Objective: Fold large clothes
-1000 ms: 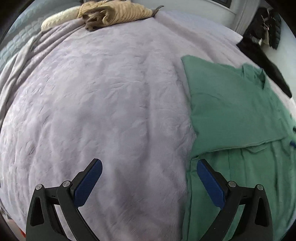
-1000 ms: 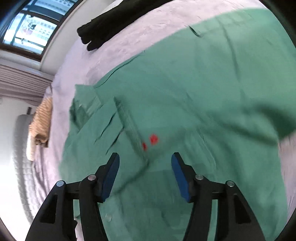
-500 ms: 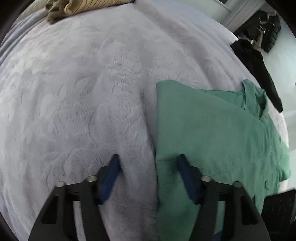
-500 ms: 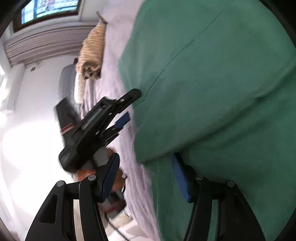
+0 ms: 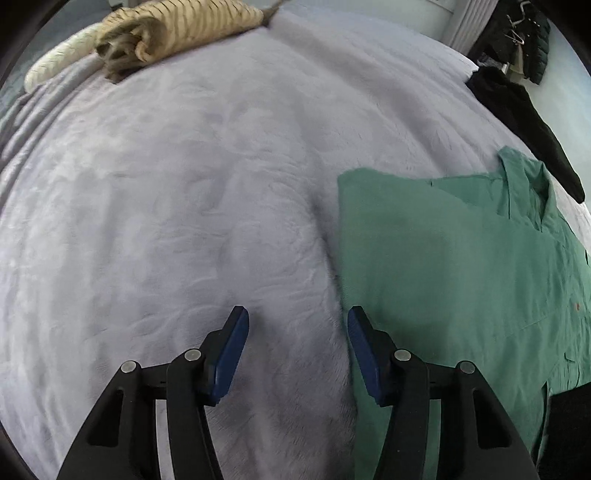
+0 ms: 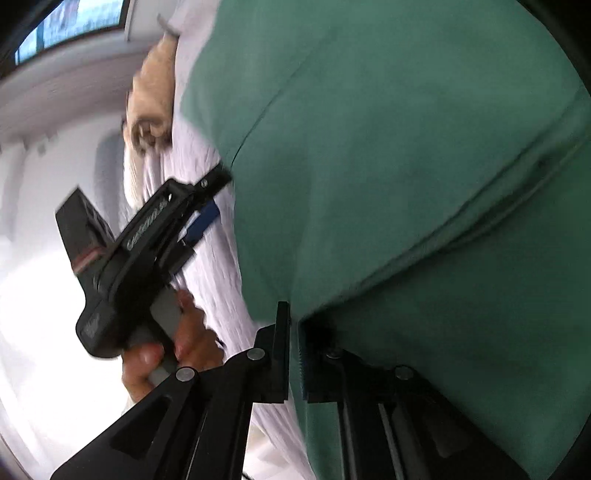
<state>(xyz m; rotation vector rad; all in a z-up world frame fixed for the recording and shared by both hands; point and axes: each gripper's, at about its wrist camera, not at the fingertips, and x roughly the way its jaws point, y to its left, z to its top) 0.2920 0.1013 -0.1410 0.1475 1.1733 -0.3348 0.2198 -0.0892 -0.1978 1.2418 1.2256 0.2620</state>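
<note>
A green collared shirt [image 5: 461,266] lies flat on the lilac bedspread [image 5: 166,203], its left part folded over its middle. My left gripper [image 5: 297,332] is open, low over the bedspread at the shirt's left folded edge, holding nothing. It also shows in the right wrist view [image 6: 199,218], beside the shirt [image 6: 406,166]. My right gripper [image 6: 293,332] is shut on the edge of the shirt's folded layer.
A rolled tan striped garment [image 5: 177,33] and a cream pillow [image 5: 55,62] lie at the head of the bed. A black garment [image 5: 524,122] lies at the far right edge. Dark clothes [image 5: 524,33] hang beyond it. A window [image 6: 66,26] shows in the right wrist view.
My right gripper swung from above the shirt down to its folded edge and closed on it. My left gripper narrowed and dropped to the shirt's left edge.
</note>
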